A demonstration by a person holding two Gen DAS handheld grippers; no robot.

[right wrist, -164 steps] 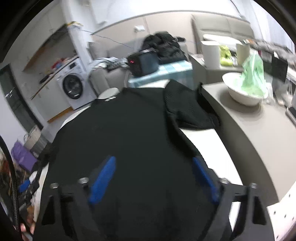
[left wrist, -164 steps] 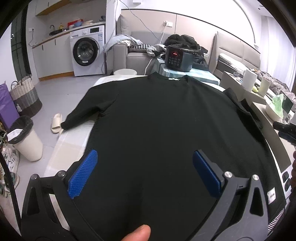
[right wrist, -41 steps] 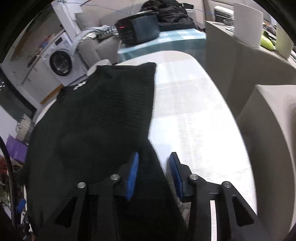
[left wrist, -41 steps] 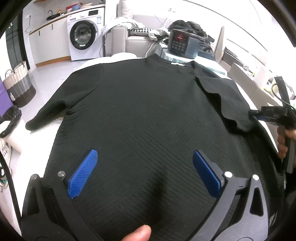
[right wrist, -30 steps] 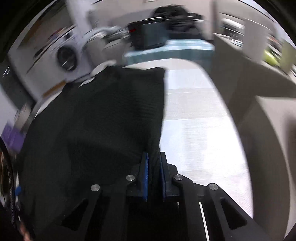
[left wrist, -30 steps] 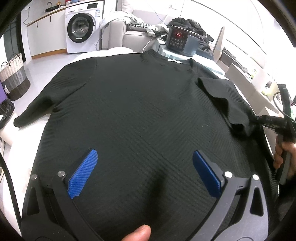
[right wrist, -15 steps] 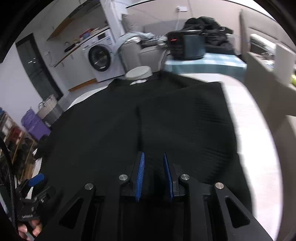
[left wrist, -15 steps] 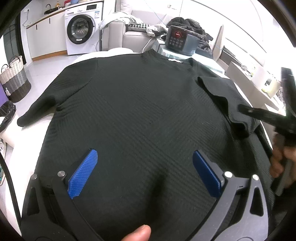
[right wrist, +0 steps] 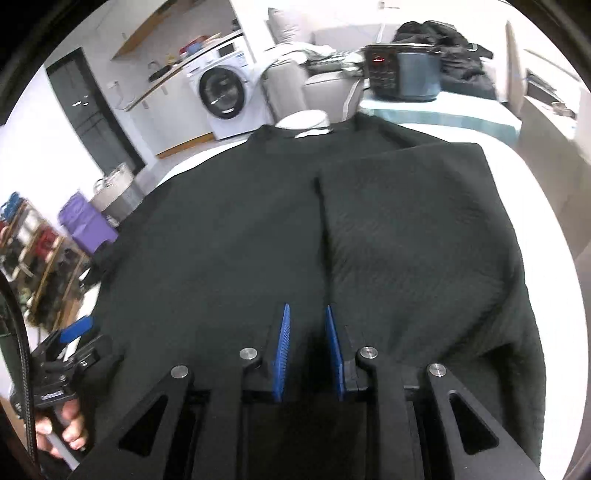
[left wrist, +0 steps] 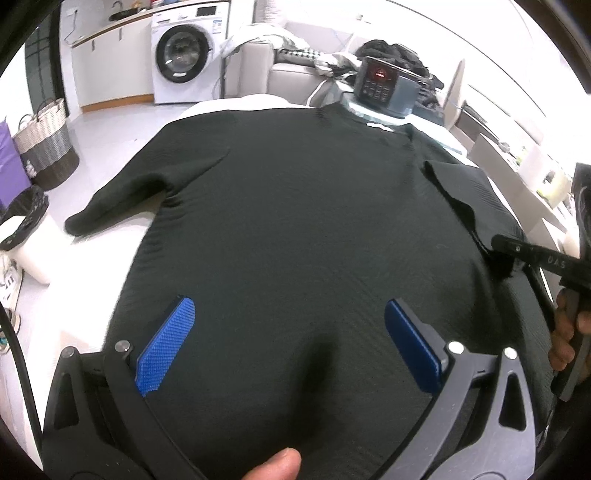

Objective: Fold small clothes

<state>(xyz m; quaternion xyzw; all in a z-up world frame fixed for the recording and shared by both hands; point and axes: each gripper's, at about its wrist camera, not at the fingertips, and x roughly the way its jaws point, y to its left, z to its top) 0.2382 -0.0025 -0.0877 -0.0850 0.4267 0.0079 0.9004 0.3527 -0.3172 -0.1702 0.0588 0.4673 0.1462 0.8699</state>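
The left gripper [left wrist: 290, 332] hung above the near hem of the black sweater [left wrist: 295, 229], its blue pads [left wrist: 166, 343] spread wide and nothing between them. The right gripper [right wrist: 306, 350] sat over the sweater's right side near the table's near edge, its pads [right wrist: 282, 350] a narrow gap apart; dark knit showed in that gap, but I could not tell whether the fabric was pinched or merely lay beneath. In the left wrist view this gripper [left wrist: 517, 251] appeared at the far right, its tip at the cuff of the folded sleeve.

The sweater lay flat on the white table [right wrist: 546, 229], covering most of it, collar toward the far edge. Its right sleeve [right wrist: 406, 221] was folded inward over the body, the fold running along the table's right side. The left sleeve [left wrist: 136, 199] stretched out toward the left edge, its cuff on bare tabletop.

Just past the collar, a dark cooker [left wrist: 384, 88] with a red display stood on a teal checked cloth [right wrist: 443, 107], close behind the far edge, with a heap of dark clothes [right wrist: 443, 29] behind it. Left of the table, on the floor, were a lined bin [left wrist: 22, 221], a woven basket [left wrist: 48, 147] and, farther back, a washing machine [left wrist: 184, 51] and a grey sofa [left wrist: 288, 74]. A pale counter [left wrist: 517, 177] ran along the right edge.
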